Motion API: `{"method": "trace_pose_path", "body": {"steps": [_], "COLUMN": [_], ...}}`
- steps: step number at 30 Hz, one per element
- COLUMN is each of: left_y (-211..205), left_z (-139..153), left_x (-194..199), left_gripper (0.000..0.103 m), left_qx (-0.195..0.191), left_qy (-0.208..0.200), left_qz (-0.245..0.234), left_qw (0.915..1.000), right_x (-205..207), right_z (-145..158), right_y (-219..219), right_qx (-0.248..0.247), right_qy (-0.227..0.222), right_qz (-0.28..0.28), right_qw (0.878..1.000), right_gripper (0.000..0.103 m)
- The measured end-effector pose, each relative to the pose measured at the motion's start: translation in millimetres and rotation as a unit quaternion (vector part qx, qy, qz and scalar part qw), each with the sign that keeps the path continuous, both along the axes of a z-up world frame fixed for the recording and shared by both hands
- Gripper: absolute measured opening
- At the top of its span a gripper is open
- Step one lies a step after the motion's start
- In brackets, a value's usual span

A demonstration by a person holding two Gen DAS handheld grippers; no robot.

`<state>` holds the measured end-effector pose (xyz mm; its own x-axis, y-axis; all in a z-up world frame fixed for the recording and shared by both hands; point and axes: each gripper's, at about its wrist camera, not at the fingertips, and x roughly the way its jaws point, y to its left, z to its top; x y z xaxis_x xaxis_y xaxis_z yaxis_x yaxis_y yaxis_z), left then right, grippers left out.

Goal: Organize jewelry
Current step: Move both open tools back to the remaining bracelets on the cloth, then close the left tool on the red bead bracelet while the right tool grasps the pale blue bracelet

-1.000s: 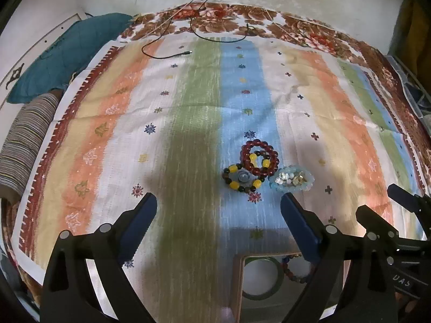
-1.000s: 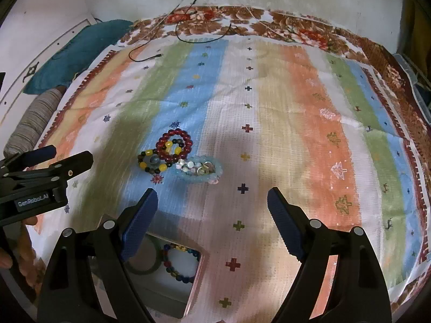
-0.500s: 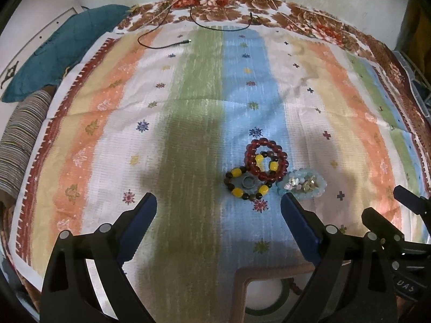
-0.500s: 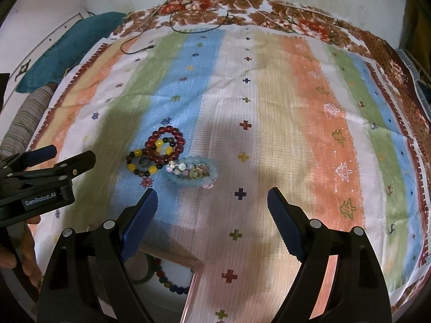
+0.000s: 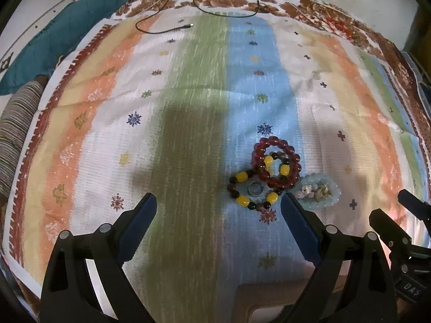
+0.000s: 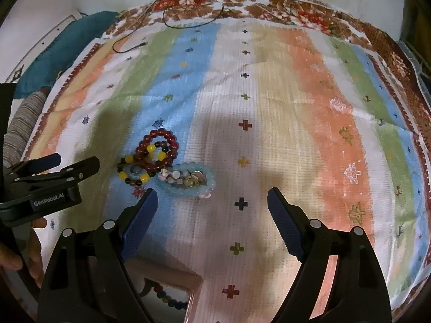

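Note:
A dark red bead bracelet (image 5: 277, 161) (image 6: 157, 149), a yellow-and-black bead bracelet (image 5: 250, 188) (image 6: 134, 172) with a small grey ring (image 5: 255, 188) inside it, and a pale blue bracelet (image 5: 319, 191) (image 6: 188, 179) holding small rings and beads lie together on the striped bedspread. A pink jewelry box (image 5: 269, 301) (image 6: 172, 293) at the bottom edge holds a multicolour bead bracelet (image 6: 168, 300). My left gripper (image 5: 218, 228) is open and empty, just short of the pile. My right gripper (image 6: 211, 223) is open and empty, to the right of the pile.
The striped bedspread (image 5: 188, 107) covers the bed. A black cable (image 5: 167, 27) lies at the far edge. A teal pillow (image 5: 54, 45) and a striped cushion (image 5: 16, 123) sit at the left. A wall stands behind.
Both grippers have moved forward toward the jewelry pile. The box has slid lower and mostly out of view. Both stay open.

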<state>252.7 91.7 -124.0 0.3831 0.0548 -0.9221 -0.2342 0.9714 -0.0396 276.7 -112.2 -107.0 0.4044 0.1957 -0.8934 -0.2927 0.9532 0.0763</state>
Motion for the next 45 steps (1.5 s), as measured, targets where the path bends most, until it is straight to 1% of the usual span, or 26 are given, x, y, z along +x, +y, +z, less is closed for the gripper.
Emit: {"method": "trace_pose_path", "body": {"steps": [3,8,14,22,25,28,31,39,42,43,45], "left_y": [0.4,-3.2,-1.8,-0.8,-1.6,-1.8,-3.2,-6.0,-5.9,-6.3,-7.4], "left_z": [-3.9,-10.4,-20.5,-35.1,-37.8,-39.9,-43.4,-51.0,-54.4,-55.2,-56.4], "left_x": [4.1,11.5,20.6,34.2,37.5,39.9,44.3,53.2,55.5,56.7,58.7], "left_gripper": [0.092,0.092,0.092,0.092,0.092,0.092,0.092,0.092,0.091,0.091,0.090], "left_qx": [-0.007,-0.002,-0.012,-0.008,-0.011,-0.005,-0.007,0.008,0.005,0.005,0.008], "left_qy": [0.003,0.006,0.013,0.025,0.027,0.030,0.035,0.042,0.044,0.044,0.043], "left_qz": [0.000,-0.006,-0.003,-0.009,-0.013,-0.015,-0.023,-0.047,-0.054,-0.059,-0.062], "left_qw": [1.0000,1.0000,0.9998,0.9996,0.9995,0.9994,0.9991,0.9980,0.9976,0.9973,0.9971], "right_x": [5.8,13.9,20.5,34.6,39.5,44.1,46.7,50.8,53.1,54.0,56.0], "right_z": [-6.2,-14.7,-19.1,-34.0,-40.2,-46.3,-48.8,-55.9,-58.4,-59.0,-61.6], "right_y": [1.0,2.6,5.7,4.1,3.7,2.9,4.3,11.2,13.4,13.8,14.6], "right_qx": [-0.003,0.008,-0.001,-0.016,-0.019,-0.018,-0.019,-0.028,-0.031,-0.032,-0.032], "right_qy": [0.005,0.020,0.022,0.032,0.036,0.042,0.043,0.048,0.049,0.050,0.054], "right_qz": [-0.002,-0.003,-0.003,-0.006,-0.007,-0.008,-0.006,0.006,0.010,0.010,0.010], "right_qw": [1.000,1.000,1.000,0.999,0.999,0.999,0.999,0.998,0.998,0.998,0.998], "right_gripper": [0.084,0.084,0.084,0.084,0.084,0.084,0.084,0.083,0.083,0.082,0.069]}}
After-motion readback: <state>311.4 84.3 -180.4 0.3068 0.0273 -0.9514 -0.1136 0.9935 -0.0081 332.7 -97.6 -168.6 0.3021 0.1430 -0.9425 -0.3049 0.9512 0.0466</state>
